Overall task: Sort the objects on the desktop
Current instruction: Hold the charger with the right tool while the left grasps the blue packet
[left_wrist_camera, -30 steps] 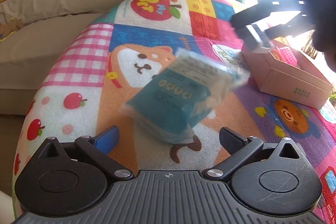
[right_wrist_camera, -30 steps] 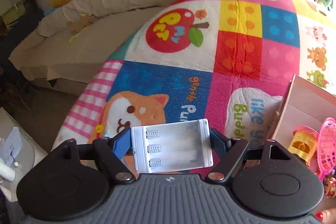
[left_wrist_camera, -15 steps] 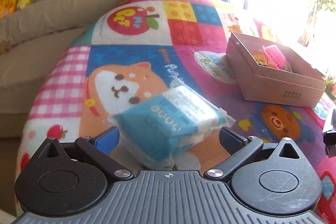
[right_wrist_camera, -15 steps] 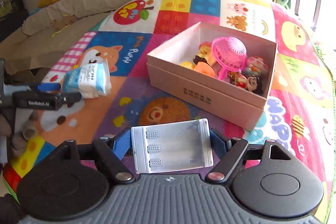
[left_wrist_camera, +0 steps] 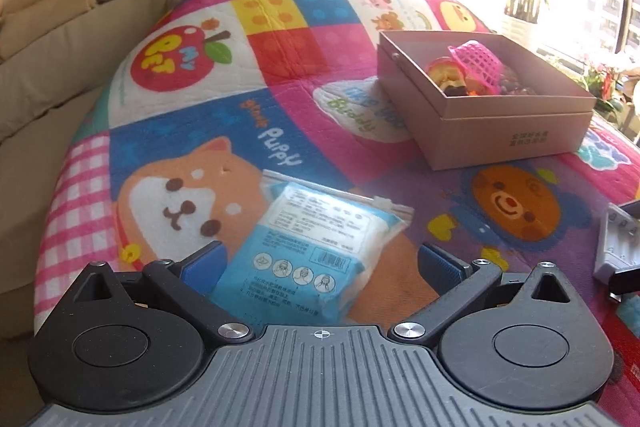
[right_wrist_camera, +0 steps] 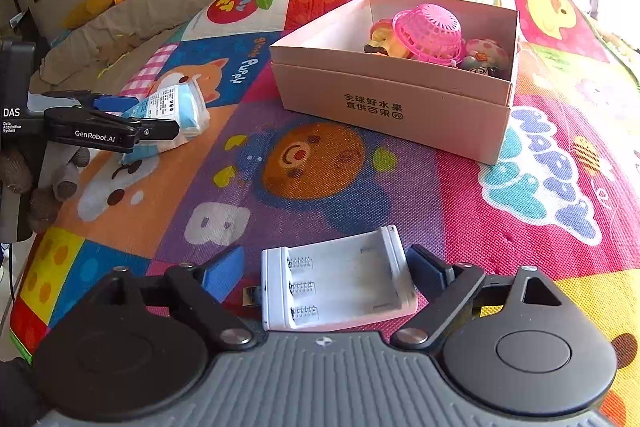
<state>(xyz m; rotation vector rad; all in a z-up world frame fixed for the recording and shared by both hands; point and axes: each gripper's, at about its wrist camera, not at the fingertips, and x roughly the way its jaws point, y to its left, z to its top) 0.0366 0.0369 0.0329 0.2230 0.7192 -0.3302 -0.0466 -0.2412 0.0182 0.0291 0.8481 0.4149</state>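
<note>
A blue and white mask packet (left_wrist_camera: 316,251) lies flat on the colourful play mat (left_wrist_camera: 280,75), between the spread fingers of my open left gripper (left_wrist_camera: 322,263); it also shows in the right wrist view (right_wrist_camera: 176,111). A white battery holder (right_wrist_camera: 340,287) lies on the mat between the fingers of my open right gripper (right_wrist_camera: 326,273), with gaps on both sides; its edge shows in the left wrist view (left_wrist_camera: 620,243). A pink cardboard box (right_wrist_camera: 396,99) with toys stands farther back.
The box (left_wrist_camera: 488,123) holds a pink mesh basket (right_wrist_camera: 430,31) and small toys. A beige sofa (left_wrist_camera: 44,67) with plush toys borders the mat on the left. The left gripper's body (right_wrist_camera: 92,131) shows at the left in the right wrist view.
The mask packet came down onto the mat and the left gripper stays open around it. The right gripper lowered the battery holder to the mat and opened, letting it go.
</note>
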